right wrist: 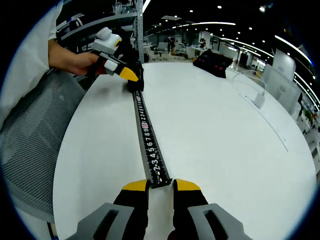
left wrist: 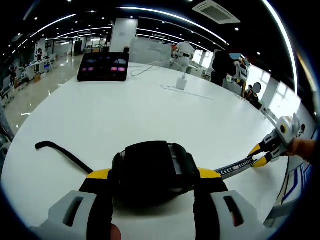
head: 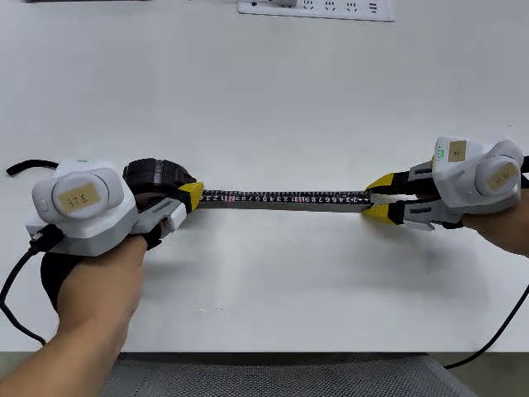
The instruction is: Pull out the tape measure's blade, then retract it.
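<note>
The biggest risk here is the blade slipping free. The right gripper has its jaws pinched together on only the very tip of it, as the right gripper view shows. If that narrow hold gives, I judge the spring would whip the blade back toward the case and rattle it in its grip. A second risk is at the other end. The left gripper has its jaws clamped on the sides of the rounded black case, so a pull off the blade's line could twist the case or drag it out of the jaws. Letting the tip run back unchecked could also slam it into the case mouth, so the return calls for a slow, guided feed. The tape measure sits on the white worktop, closer to the near edge than the far one. The case is toward the left side and the blade tip toward the right. Its long axis runs straight and roughly parallel to the near edge, with the mouth pointing right and the printed numbers facing up. I cannot tell whether the stretched blade touches the worktop or hangs just above it.
</note>
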`<state>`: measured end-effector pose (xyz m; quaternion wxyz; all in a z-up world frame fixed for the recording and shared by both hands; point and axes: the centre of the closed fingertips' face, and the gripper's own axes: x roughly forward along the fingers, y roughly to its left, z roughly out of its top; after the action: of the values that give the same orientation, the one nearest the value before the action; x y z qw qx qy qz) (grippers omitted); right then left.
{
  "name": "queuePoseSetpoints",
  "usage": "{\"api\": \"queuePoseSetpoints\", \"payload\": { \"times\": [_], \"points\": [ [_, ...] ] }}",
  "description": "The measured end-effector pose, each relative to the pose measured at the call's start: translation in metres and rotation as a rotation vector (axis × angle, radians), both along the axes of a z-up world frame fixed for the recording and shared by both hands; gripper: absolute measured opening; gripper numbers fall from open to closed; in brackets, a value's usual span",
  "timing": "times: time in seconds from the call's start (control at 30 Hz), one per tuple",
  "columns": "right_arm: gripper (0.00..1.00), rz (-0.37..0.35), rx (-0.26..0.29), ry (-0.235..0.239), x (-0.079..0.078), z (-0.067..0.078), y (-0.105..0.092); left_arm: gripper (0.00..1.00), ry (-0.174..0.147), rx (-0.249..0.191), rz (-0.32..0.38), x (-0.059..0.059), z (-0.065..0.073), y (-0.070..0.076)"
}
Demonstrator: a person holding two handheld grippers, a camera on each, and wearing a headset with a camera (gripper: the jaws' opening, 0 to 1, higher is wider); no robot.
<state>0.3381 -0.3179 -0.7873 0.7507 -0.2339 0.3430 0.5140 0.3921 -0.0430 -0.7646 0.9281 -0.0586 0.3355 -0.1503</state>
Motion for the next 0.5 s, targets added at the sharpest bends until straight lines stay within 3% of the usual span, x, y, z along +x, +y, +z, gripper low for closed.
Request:
{"api": "queuePoseSetpoints", "payload": {
  "times": [0.5],
  "points": [
    [0.11, 0.048, -0.008, -0.005, -0.0005, 0.0013, 0.0034, 0.6, 0.004, 0.005, -0.004, -0.0011, 0.0008, 0.0001]
  ]
}}
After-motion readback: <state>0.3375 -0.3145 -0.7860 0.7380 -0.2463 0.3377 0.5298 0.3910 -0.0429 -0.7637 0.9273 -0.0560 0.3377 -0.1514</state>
